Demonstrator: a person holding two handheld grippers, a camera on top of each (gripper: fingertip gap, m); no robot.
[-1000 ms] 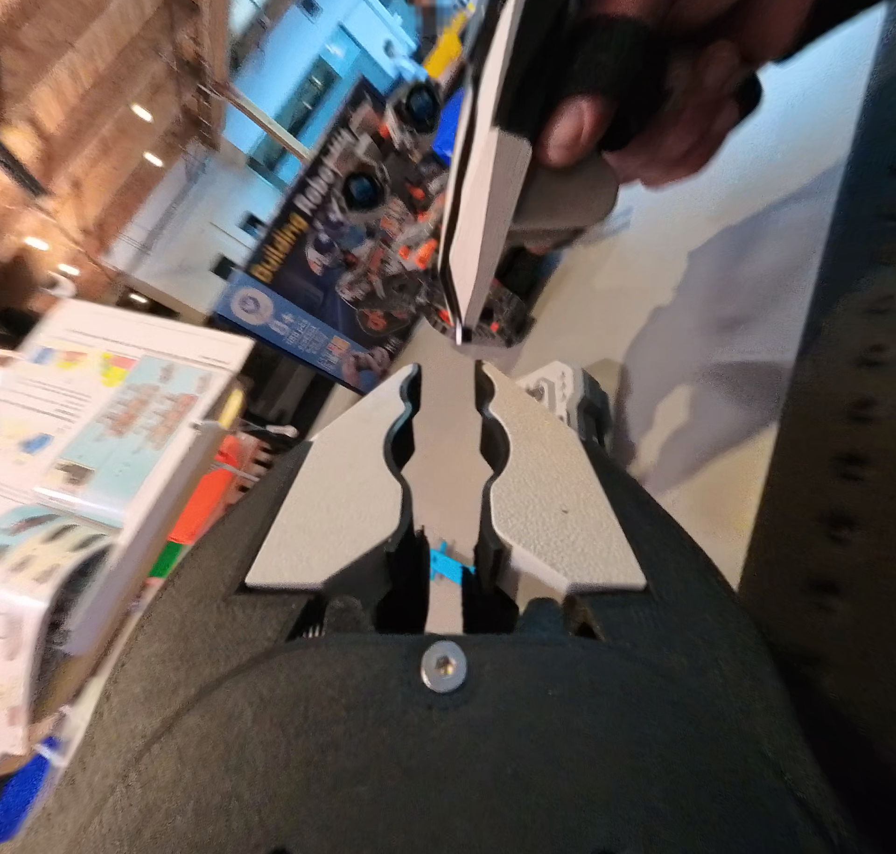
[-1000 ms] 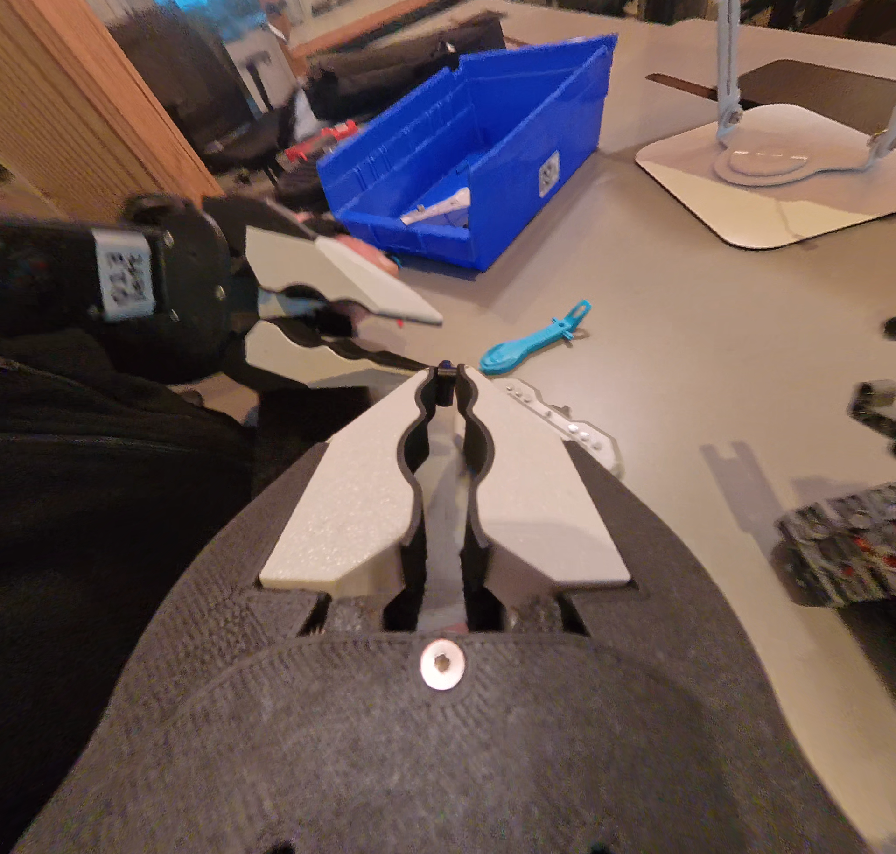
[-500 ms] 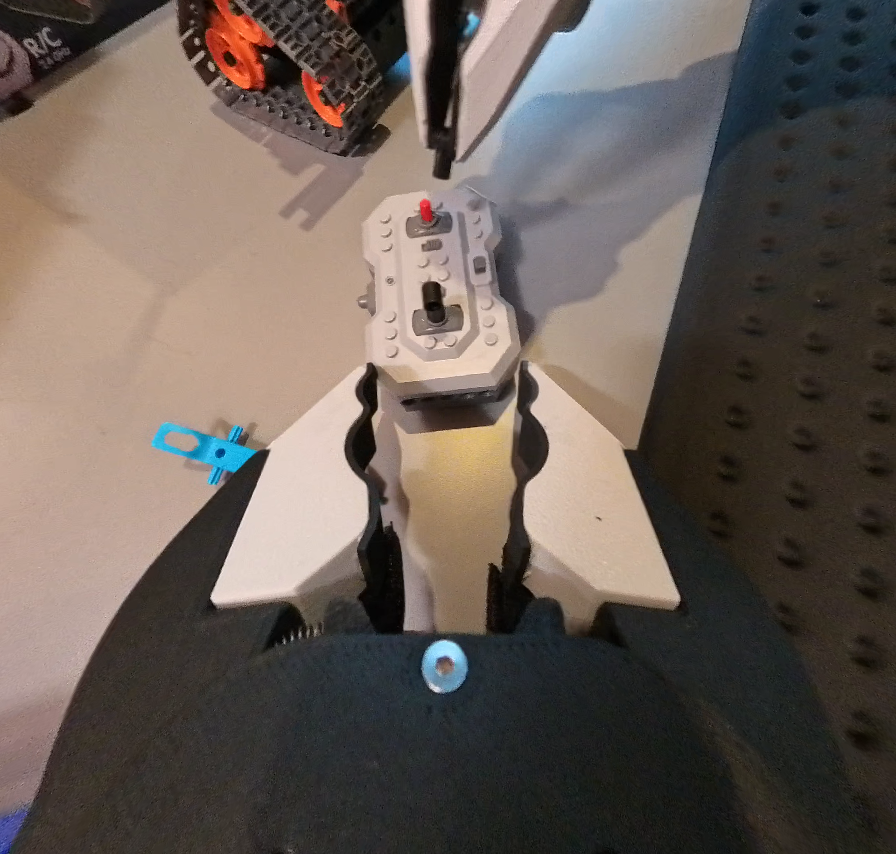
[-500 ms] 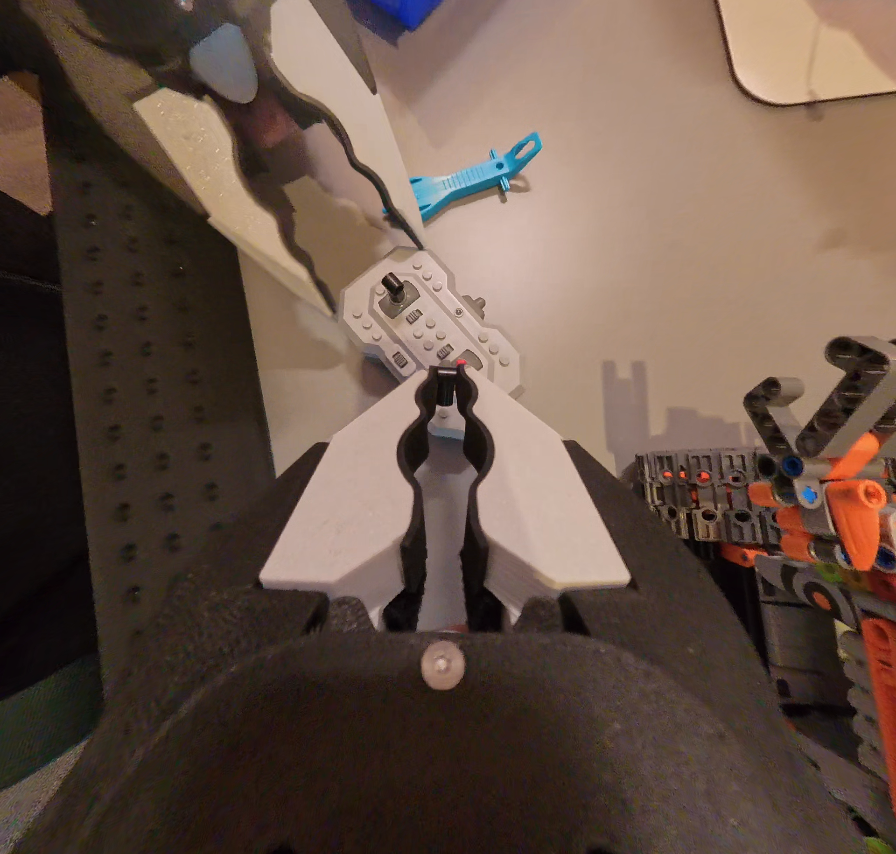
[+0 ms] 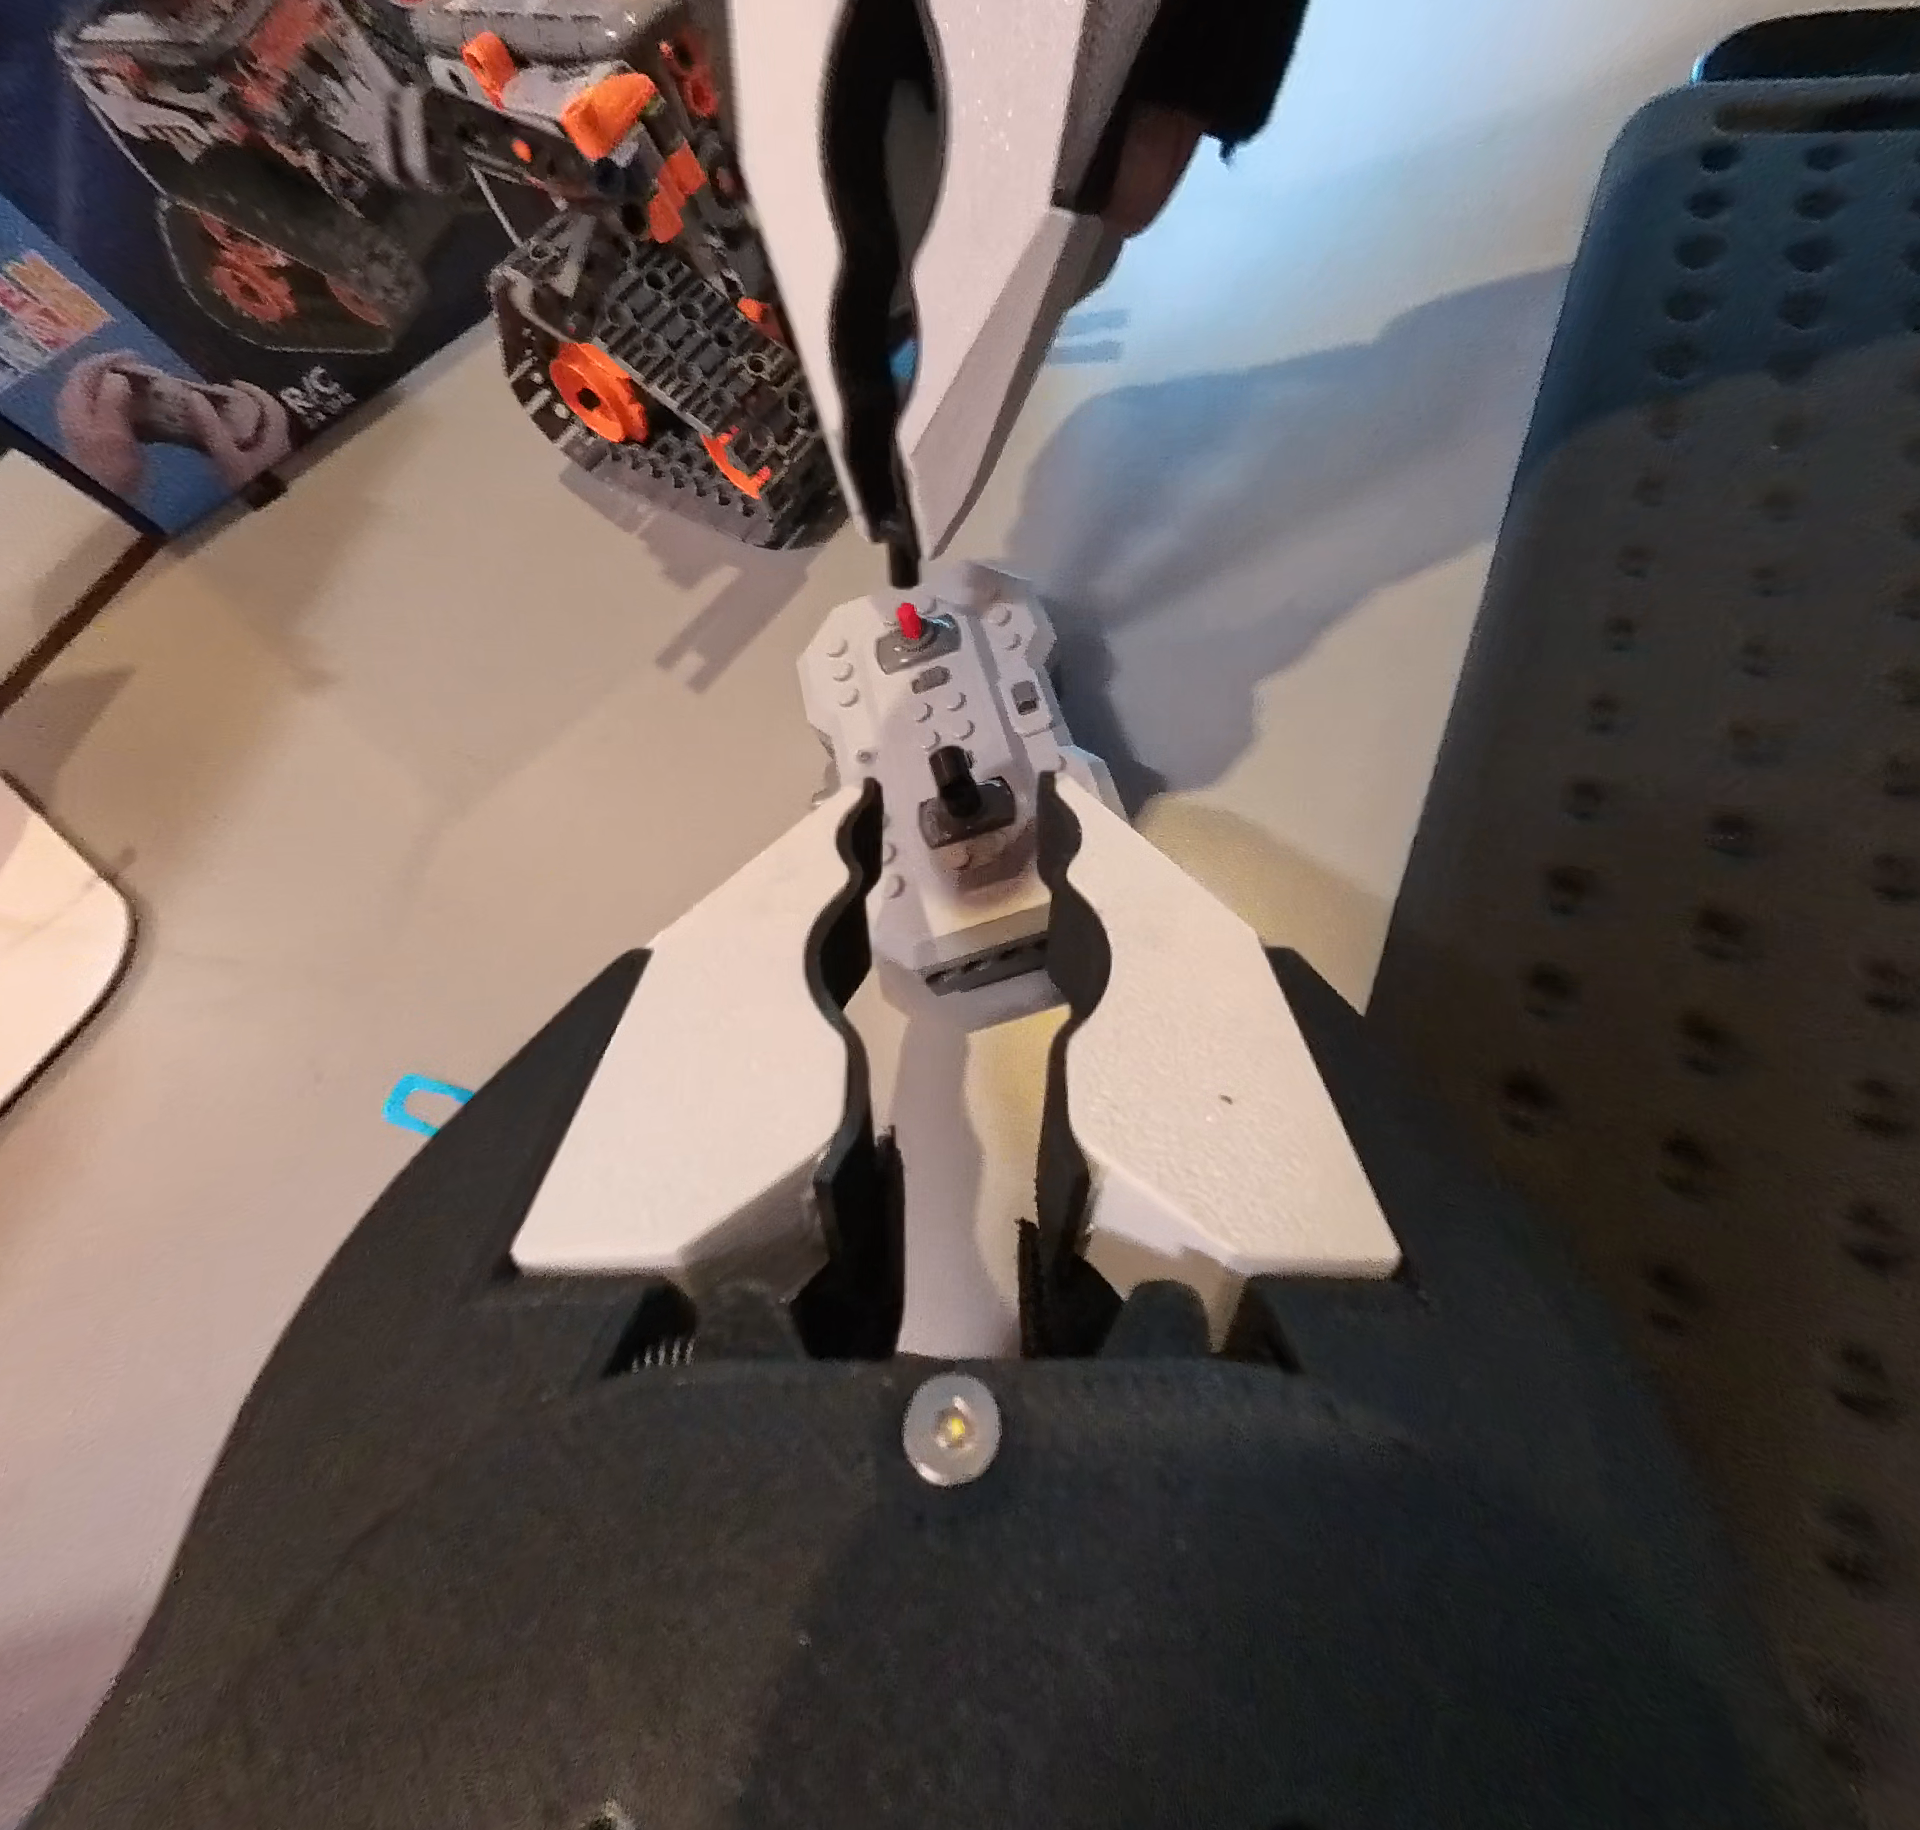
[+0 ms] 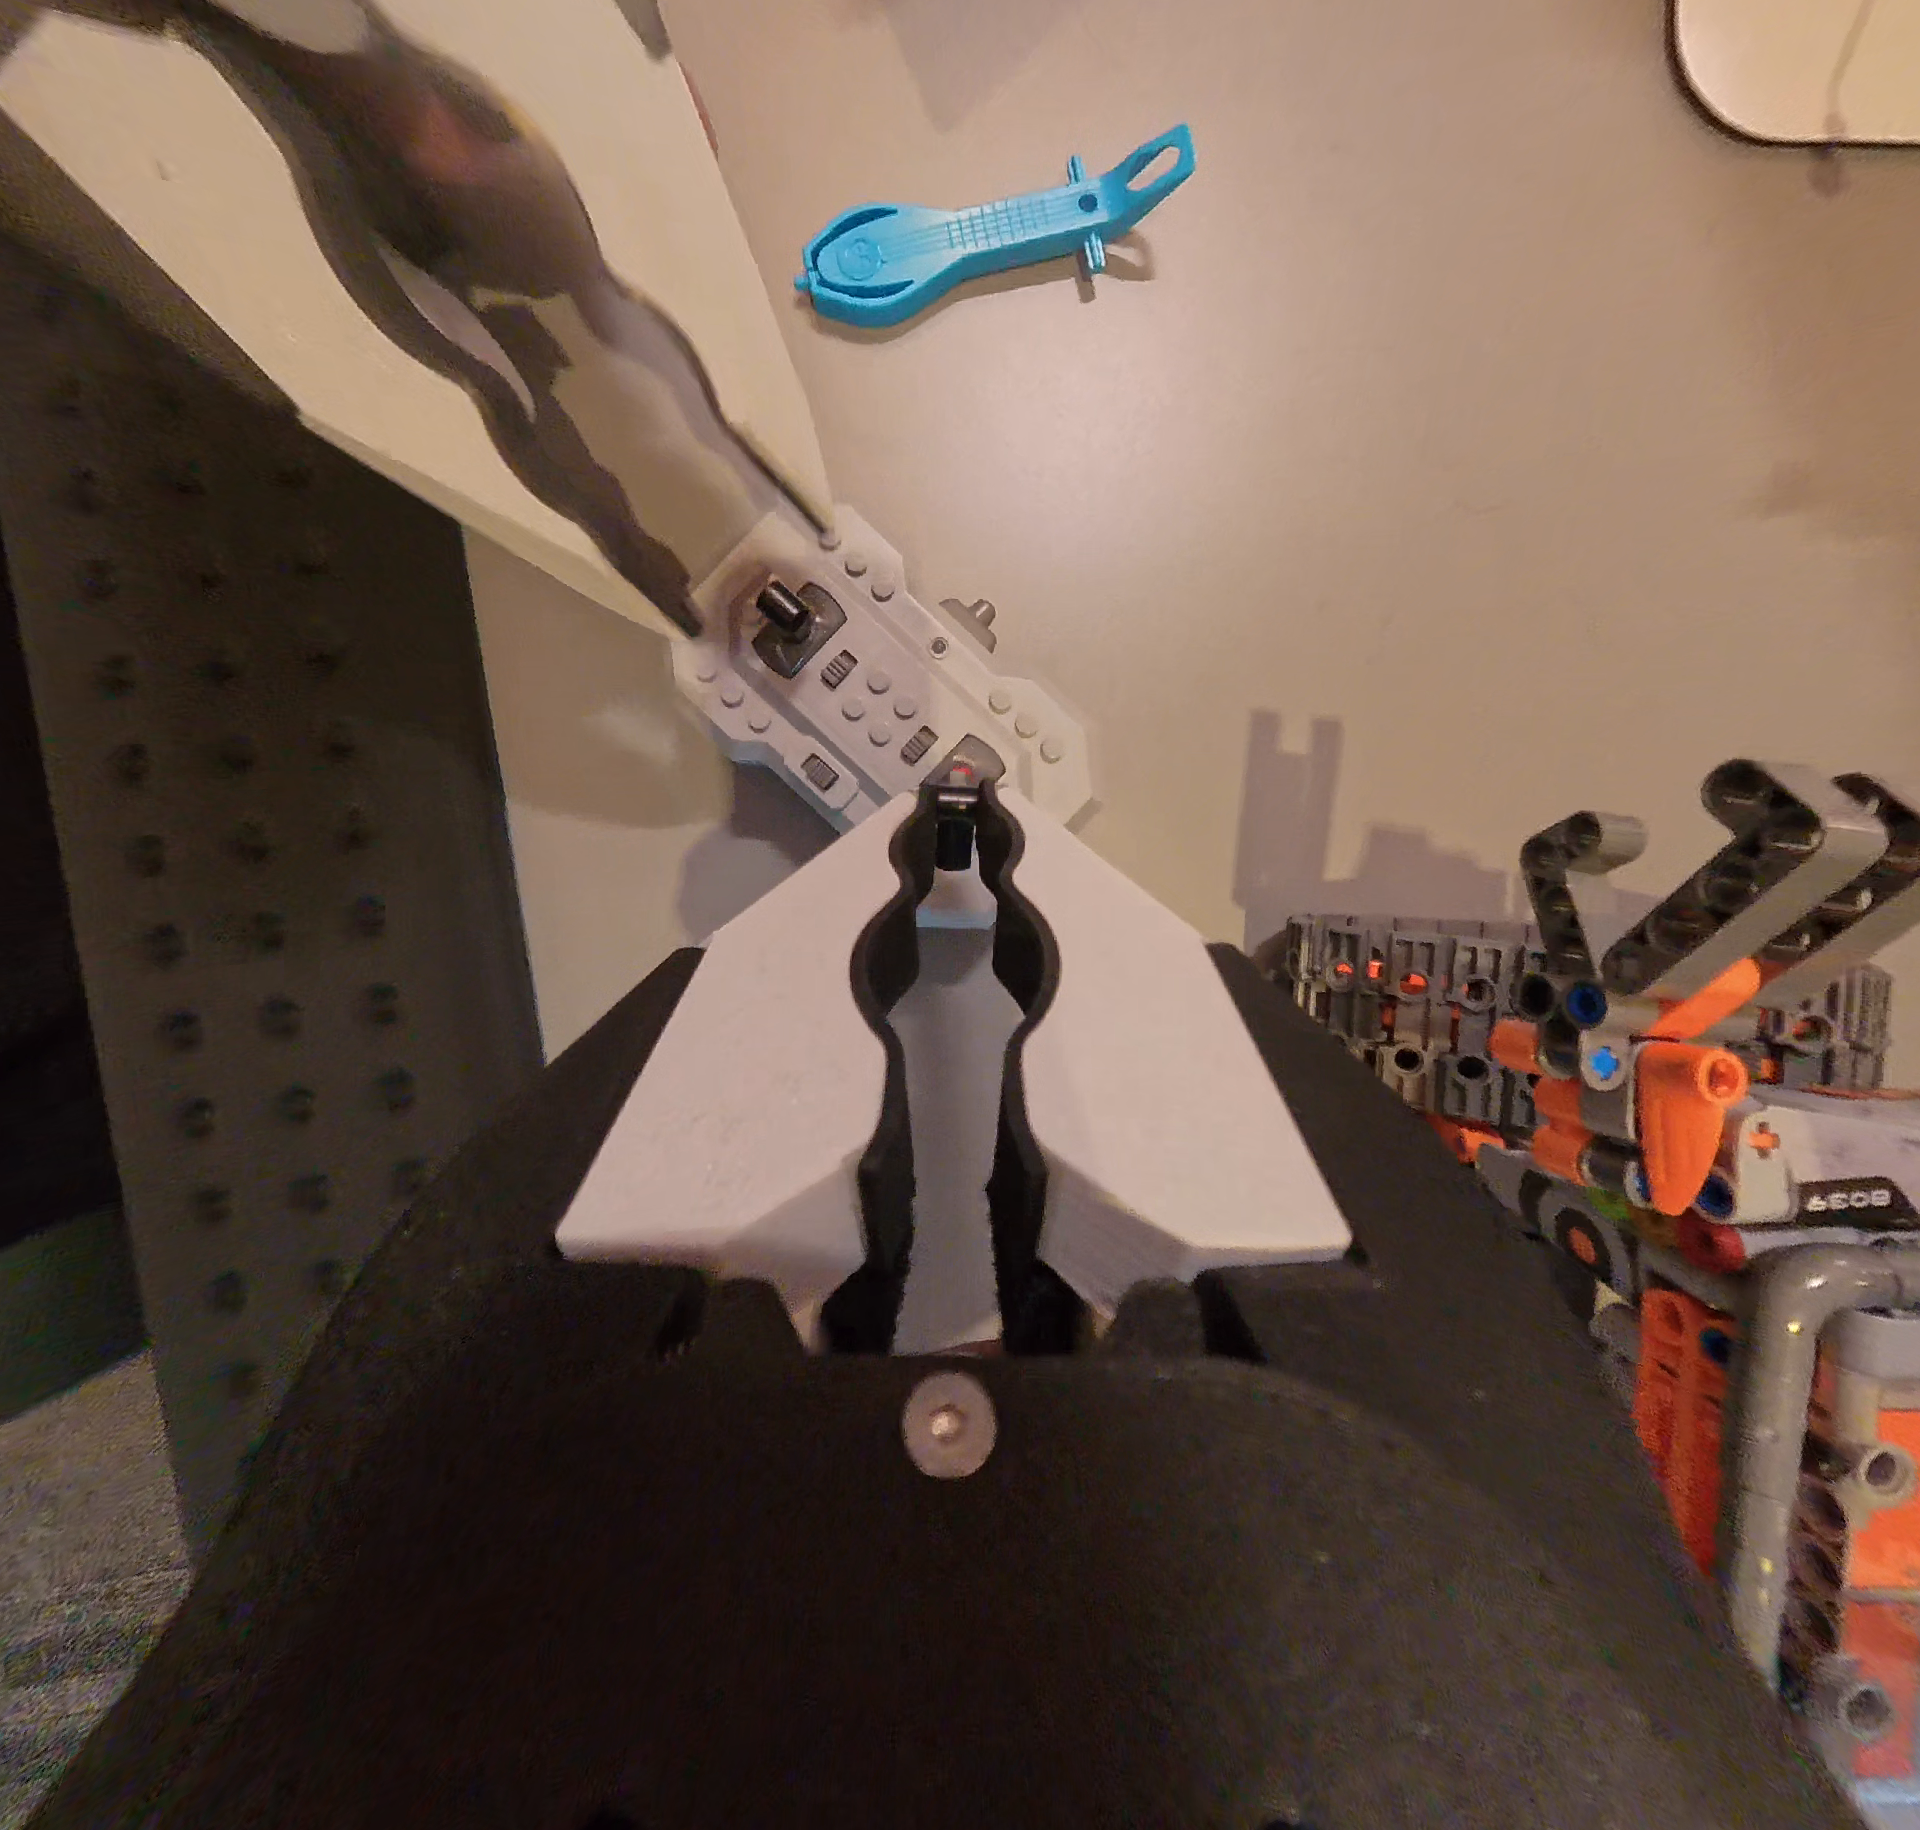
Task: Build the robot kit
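Observation:
A grey brick-built remote controller lies on the beige table, with a black stick at its near end and a red stick at its far end. My left gripper is shut on the remote's near end, one finger on each side. It also shows in the right wrist view, on the remote. My right gripper is shut on a small black part. It comes down from the top of the left wrist view, with its tips just above the red stick.
A grey and orange tracked model stands behind the remote, on the right in the right wrist view. A blue brick-separator tool lies beyond. A printed box stands far left. A dark perforated panel is close beside the remote. A gloved hand holds the right gripper.
Both grippers swung down from facing the room to the remote. In the last half second my left fingers narrowed onto the remote's near end. My right gripper came closer to the red stick.

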